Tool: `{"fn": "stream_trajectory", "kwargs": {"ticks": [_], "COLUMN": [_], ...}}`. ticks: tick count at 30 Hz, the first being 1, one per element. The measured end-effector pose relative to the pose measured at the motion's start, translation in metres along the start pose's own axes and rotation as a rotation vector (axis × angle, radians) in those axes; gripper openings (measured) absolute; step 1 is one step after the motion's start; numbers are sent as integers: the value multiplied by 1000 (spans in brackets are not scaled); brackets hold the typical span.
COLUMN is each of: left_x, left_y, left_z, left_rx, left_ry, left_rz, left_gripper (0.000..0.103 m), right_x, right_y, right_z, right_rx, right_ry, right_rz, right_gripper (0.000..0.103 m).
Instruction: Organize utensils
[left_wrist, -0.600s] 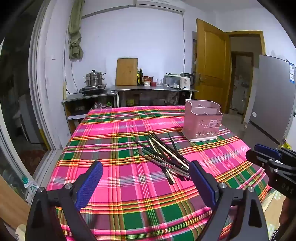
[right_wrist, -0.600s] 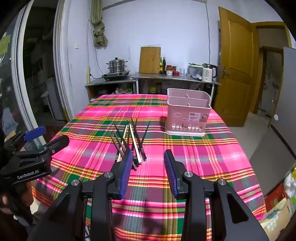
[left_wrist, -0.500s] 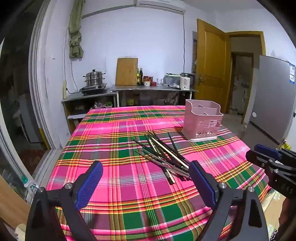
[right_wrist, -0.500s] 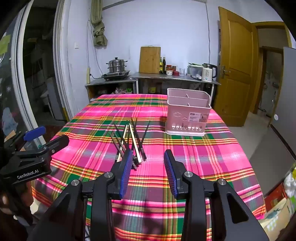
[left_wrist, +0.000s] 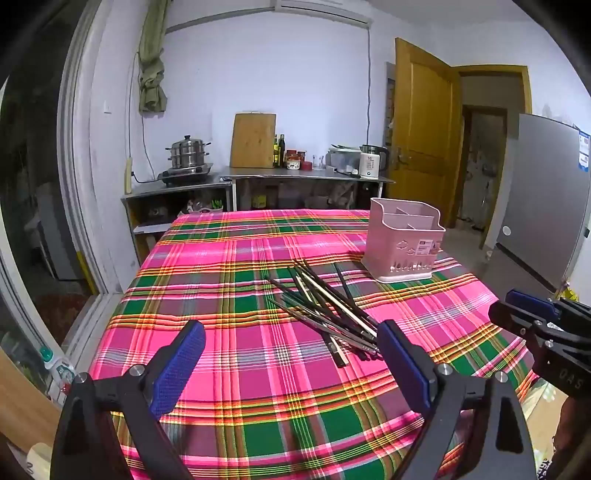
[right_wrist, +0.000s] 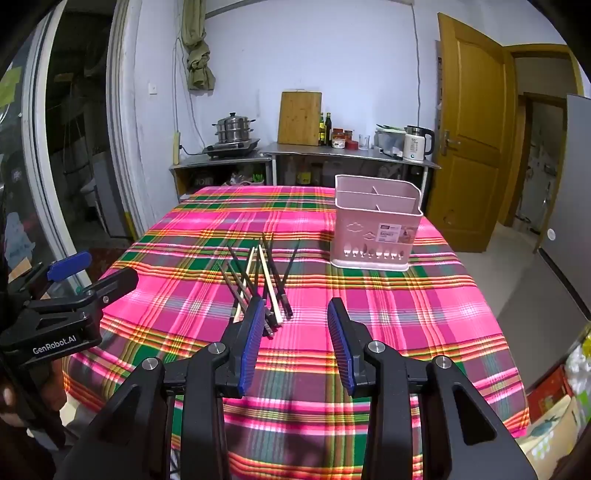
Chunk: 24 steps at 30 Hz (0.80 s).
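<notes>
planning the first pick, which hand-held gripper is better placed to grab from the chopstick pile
Right, probably. The right hand-held gripper points at the near ends of the chopsticks, open and empty. The left hand-held gripper faces bare tablecloth, with the pile off to its right.

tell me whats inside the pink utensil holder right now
The pink utensil holder shows only its dividers and bare inner walls near the top; no utensils stick out. Its walls hide the compartment bottoms. The chopsticks all lie on the tablecloth.

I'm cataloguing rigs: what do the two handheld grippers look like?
Both are black plastic clamp-style frames with silver pivot bolts and blue ribbed pads. The left gripper carries white "GenRobot.AI" lettering on its side, seen from the right wrist; the right gripper looks like the same build.
</notes>
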<state>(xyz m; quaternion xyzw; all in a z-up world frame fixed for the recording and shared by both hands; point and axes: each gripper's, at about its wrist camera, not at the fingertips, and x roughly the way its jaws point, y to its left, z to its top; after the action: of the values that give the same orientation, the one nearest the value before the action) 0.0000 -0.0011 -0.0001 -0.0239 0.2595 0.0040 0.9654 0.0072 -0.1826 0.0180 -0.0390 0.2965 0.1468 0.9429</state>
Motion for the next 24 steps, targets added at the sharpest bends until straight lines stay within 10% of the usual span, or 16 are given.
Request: {"fn": "stream_trajectory", "kwargs": {"ticks": [24], "left_x": [3], "left_y": [2], "left_z": [0], "left_rx": [-7], "left_ry": [10], "left_rz": [-9], "left_gripper": [94], "right_x": [2], "right_y": [0], "right_z": [-1], "right_rx": [-2], "right_ry": [8], "right_rz": [-1], "right_gripper": [37]}}
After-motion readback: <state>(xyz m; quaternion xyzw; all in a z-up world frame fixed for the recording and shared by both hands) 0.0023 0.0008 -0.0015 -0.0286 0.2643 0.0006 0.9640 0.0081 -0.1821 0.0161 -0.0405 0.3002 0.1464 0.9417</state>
